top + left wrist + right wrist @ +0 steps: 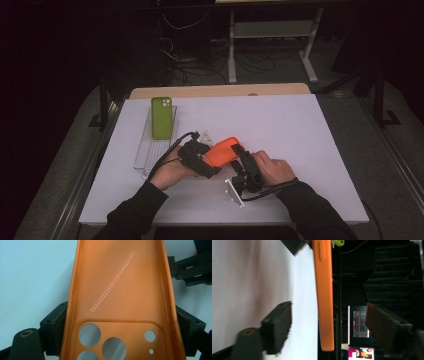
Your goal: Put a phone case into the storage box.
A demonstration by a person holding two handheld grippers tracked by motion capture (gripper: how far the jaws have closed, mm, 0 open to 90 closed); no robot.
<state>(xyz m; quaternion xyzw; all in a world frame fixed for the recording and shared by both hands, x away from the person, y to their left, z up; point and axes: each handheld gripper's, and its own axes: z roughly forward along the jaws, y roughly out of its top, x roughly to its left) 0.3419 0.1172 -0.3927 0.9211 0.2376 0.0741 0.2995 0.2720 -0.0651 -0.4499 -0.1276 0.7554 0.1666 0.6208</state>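
An orange phone case (pixel 225 150) is held just above the white table, near its middle. My left gripper (pixel 207 160) is shut on it, one pad on each long side at the camera-hole end (pixel 58 325). In the left gripper view the case's inner face (pixel 117 290) points up at the camera. My right gripper (pixel 241 152) stands open around the opposite end. In the right gripper view the case shows edge-on (pixel 325 302) between the two jaws, with a gap on either side. A green phone case (pixel 162 117) lies on a clear tray (pixel 145 150) at the left.
The white sheet (pixel 280 125) covers the table, with a wooden strip along its far edge. Beyond it the floor is dark, with cables and a white frame's legs (pixel 272 30). A lit screen (pixel 359 322) shows far behind the case in the right gripper view.
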